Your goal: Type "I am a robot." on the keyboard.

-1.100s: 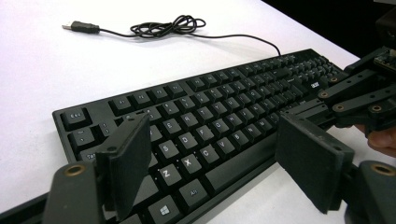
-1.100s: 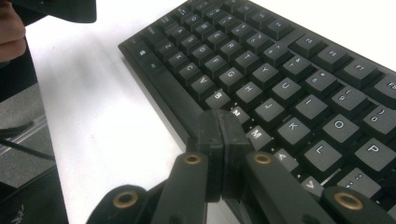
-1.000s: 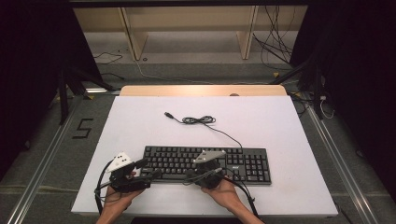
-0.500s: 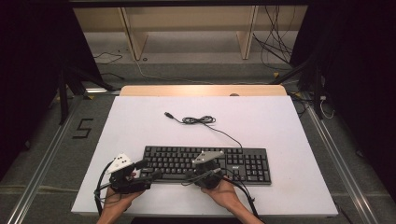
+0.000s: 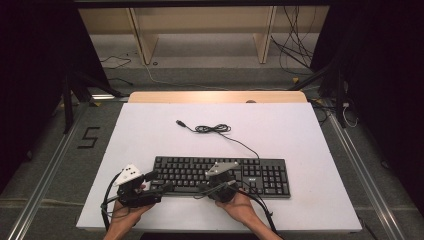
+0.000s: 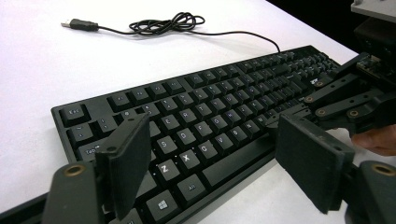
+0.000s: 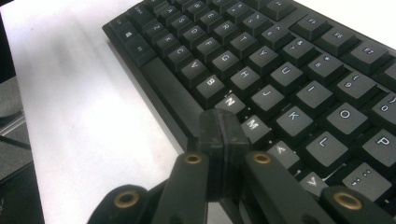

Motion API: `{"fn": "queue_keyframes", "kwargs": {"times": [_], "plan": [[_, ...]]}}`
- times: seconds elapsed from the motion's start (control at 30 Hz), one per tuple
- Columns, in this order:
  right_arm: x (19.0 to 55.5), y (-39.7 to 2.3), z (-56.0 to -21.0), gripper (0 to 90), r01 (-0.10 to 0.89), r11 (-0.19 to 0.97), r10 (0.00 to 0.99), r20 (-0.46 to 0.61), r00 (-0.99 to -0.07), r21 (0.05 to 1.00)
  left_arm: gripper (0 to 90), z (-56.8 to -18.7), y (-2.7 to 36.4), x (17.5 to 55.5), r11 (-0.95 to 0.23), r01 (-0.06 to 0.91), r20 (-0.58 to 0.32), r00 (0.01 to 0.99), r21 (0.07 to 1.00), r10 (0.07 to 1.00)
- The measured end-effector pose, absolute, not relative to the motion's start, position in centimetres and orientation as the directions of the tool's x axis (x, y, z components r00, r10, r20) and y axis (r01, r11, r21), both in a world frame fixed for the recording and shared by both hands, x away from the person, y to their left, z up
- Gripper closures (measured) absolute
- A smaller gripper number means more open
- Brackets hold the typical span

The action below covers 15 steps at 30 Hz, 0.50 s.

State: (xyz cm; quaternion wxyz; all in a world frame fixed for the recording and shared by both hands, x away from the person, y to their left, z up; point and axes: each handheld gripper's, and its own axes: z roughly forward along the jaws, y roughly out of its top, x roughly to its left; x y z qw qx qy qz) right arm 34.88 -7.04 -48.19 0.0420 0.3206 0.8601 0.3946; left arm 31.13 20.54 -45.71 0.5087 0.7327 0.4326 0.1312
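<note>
Room: a dark space with a grey floor, wooden shelf legs at the far side and loose cables on the floor behind the table.
Surface: a white table [image 5: 300, 135] with a light wooden strip along its far edge.
Keyboard: a black full-size keyboard [image 5: 260, 172] lies flat on the near half of the table, its long side along the near edge, close to the person.
Cable: a thin black cable [image 5: 215, 129] runs from the far edge of the keyboard to a small bundle of loops, and ends in a USB plug [image 5: 180, 122] that lies free on the white surface, well apart from the keys.
Left gripper: the left gripper [image 5: 160, 182] is at the near left corner of the keyboard. In the left gripper view [image 6: 210, 158] its two black pads stand wide apart over the bottom-left keys, with nothing between them.
Right gripper: the right gripper [image 5: 206, 187] is at the near edge of the keyboard, near its middle. In the right gripper view [image 7: 223, 135] the pads are pressed together and hold nothing; their tip is over the front edge, close to the N and M keys. I cannot tell if it touches a key.
Hands: the person's left hand [image 5: 125, 215] and right hand [image 5: 240, 207] hold the grippers from the near side.
</note>
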Motion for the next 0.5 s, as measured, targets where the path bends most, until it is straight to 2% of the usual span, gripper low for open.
{"fn": "queue_keyframes", "kwargs": {"times": [0.27, 0.5], "plan": [[34.84, -7.12, -48.10, 89.8, 0.522, 0.474, 0.585, 0.189, -0.789, 0.709, 26.4, -45.77, 20.70, 31.27, -0.105, 0.502, -0.247, 0.585, 0.859, 0.773], [34.99, -7.78, -47.32, 82.2, 0.522, 0.417, 0.578, 0.225, -0.784, 0.744, 26.4, -45.77, 20.95, 31.38, -0.100, 0.502, -0.247, 0.578, 0.859, 0.778]]}}
